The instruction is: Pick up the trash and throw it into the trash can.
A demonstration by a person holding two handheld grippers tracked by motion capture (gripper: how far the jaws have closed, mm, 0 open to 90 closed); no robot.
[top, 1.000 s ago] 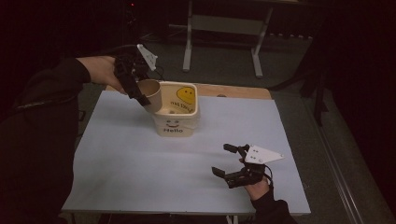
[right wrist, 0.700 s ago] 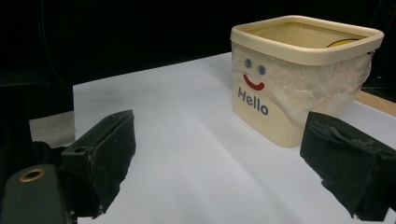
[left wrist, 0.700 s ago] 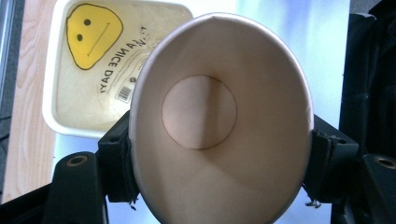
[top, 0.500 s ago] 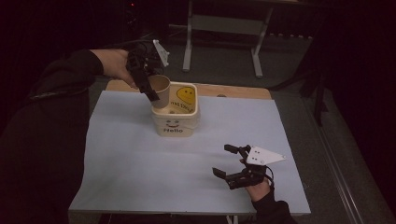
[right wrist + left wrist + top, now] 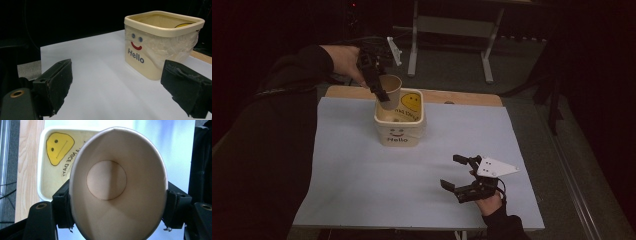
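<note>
Paper cup [image 5: 389, 88], clamped in the left gripper [image 5: 377, 89], tilts above the bin's [image 5: 401, 134] eleven o'clock corner; right gripper [image 5: 464, 174] rests spread, empty.

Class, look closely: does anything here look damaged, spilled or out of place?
Yes: the paper cup is squeezed oval between the left gripper's jaws, held tilted over the tub. Nothing looks spilled.
</note>
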